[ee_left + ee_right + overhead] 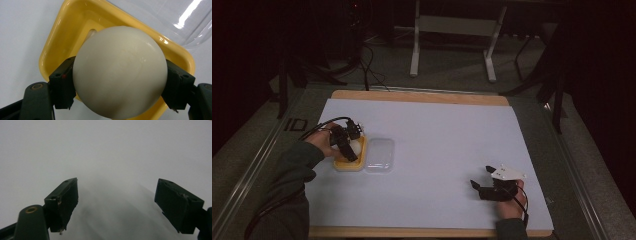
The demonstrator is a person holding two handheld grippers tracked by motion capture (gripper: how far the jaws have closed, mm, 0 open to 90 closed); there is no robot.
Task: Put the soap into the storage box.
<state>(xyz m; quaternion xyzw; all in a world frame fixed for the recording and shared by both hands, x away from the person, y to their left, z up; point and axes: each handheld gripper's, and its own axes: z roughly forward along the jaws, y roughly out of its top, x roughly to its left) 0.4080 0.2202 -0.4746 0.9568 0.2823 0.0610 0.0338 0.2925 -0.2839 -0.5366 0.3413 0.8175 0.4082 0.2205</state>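
A white ball point(120, 72) sits between the jaws of my left gripper point(120, 82), which is shut on it just above a yellow square tray point(57, 42). From above, that left gripper point(348, 147) is over the yellow tray point(349, 165) at the table's left, with the white ball point(355, 146) showing pale beneath it. A clear plastic lid point(380, 155) lies flat right beside the tray. My right gripper point(477, 187) rests low near the front right of the table, open, its jaws point(117, 205) spread wide over bare white surface with nothing between them.
A white sheet point(437, 140) covers the wooden table top point(412, 96). Metal stand legs point(414, 55) and cables lie on the floor beyond the far edge. Dark surroundings flank the table.
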